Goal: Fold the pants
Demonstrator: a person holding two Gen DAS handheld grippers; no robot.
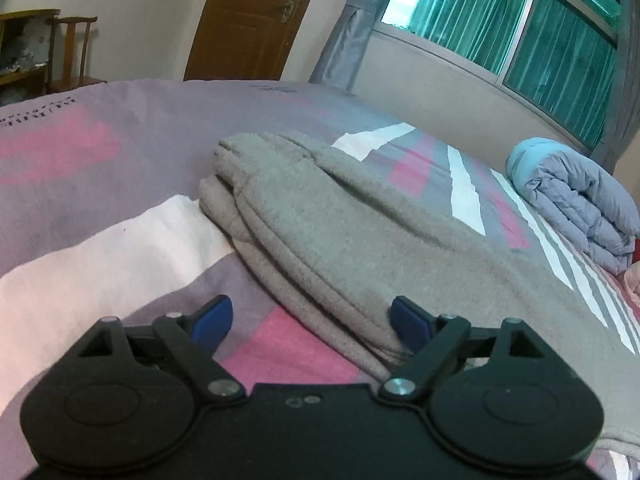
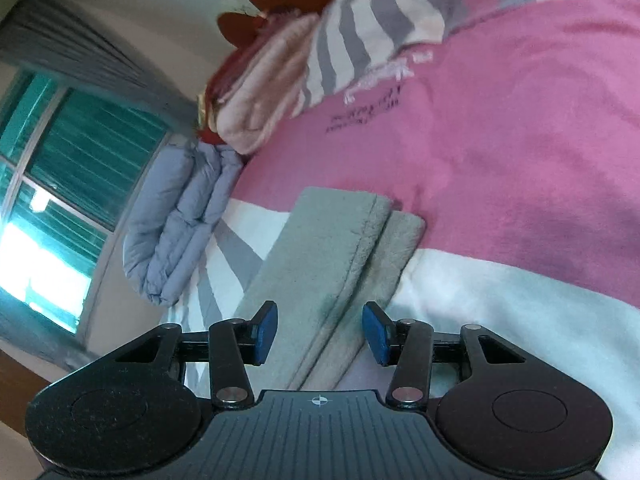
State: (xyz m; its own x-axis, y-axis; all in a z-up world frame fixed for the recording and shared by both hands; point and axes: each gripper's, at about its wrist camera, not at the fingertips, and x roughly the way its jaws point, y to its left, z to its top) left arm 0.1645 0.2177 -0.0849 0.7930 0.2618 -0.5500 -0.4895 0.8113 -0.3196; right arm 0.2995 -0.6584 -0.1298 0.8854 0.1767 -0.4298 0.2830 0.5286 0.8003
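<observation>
Grey fleece pants [image 1: 332, 216] lie lengthwise on the bed, legs stacked, their waistband end far from the left camera. My left gripper [image 1: 312, 320] is open, its blue pads apart over the pants' near side edge, holding nothing. In the right wrist view the leg ends of the pants [image 2: 336, 248] lie flat, one cuff offset from the other. My right gripper [image 2: 322, 332] is open, its pads on either side of the legs just above the cloth, holding nothing.
The bed has a pink, grey and white patterned sheet [image 1: 100, 184]. A folded lilac duvet [image 1: 580, 204] lies by the window side; it also shows in the right wrist view [image 2: 180, 220]. Pillows [image 2: 264, 92] are at the head. A wooden chair [image 1: 72, 52] and door [image 1: 248, 16] stand beyond.
</observation>
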